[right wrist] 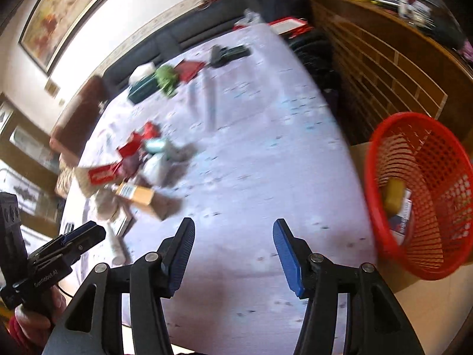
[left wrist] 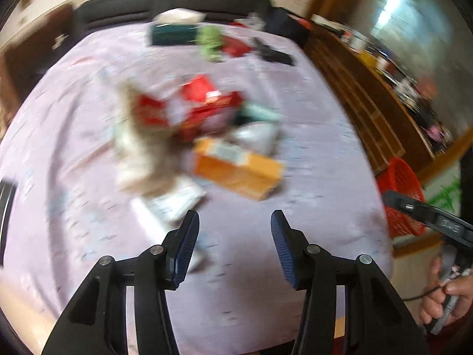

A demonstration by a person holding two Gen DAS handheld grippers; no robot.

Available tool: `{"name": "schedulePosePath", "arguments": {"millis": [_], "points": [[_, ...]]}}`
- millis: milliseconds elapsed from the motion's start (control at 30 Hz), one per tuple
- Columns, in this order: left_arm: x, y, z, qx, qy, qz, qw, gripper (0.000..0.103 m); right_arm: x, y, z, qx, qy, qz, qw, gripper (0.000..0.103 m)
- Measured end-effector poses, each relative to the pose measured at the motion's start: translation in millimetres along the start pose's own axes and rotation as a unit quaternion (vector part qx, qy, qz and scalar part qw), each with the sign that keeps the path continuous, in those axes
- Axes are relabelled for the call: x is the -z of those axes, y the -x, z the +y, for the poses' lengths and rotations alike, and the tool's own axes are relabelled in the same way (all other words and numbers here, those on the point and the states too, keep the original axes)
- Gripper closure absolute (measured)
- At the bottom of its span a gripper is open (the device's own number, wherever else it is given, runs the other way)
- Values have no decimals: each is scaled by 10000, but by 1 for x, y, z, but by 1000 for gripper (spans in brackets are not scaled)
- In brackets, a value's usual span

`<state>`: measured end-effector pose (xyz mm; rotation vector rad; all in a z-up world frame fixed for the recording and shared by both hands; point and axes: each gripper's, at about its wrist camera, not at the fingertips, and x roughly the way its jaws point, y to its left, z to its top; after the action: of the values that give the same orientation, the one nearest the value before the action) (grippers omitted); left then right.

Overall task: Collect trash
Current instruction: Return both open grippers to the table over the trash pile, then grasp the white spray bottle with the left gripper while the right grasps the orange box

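A blurred pile of trash lies on the lilac tablecloth: an orange-brown carton, red wrappers, crumpled white paper and a silvery bag. The pile also shows in the right wrist view. My left gripper is open and empty, just short of the pile. My right gripper is open and empty over bare cloth, left of a red mesh basket that holds a yellow piece and a printed packet.
At the far end of the table lie a dark green tissue box, a green toy, a red packet and a black device. A wooden slatted cabinet stands on the right. A dark sofa runs behind.
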<state>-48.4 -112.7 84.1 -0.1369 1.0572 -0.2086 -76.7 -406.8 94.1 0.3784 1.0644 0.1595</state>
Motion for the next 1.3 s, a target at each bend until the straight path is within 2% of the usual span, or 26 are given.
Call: {"name": "schedulePosePath", "arguments": {"millis": [133,333,500,600,800,867,1000,1100,1300], "points": [[6,-13,42,-305,677,199,9970,53,0,-4,24,-78,265,43,9996,44],[12,-38,60,-133,1141,545,9919,53,1,-6,40,-69,513,70,9986,43],[11,-53,61,-456,1042,549,9920,53,2,-3,37,-18,564,73,9984,43],[11,-60,69,-452,1059,605,9915,67,2,0,37,2,659,62,9978,43],[19,-58,77,-493,840,641,9932,69,-4,-5,55,-217,1072,127,9939,43],[24,-53,82,-543,741,647,9937,69,-7,-11,65,-316,1270,182,9912,40],[31,-43,98,-723,602,609,9937,69,-15,-34,91,-417,1752,298,9832,39],[31,-42,109,-696,622,661,9934,71,-24,-63,114,-391,2189,431,9740,39],[40,-37,106,-730,253,597,9952,72,-40,-124,144,-241,2766,853,9569,39]]}}
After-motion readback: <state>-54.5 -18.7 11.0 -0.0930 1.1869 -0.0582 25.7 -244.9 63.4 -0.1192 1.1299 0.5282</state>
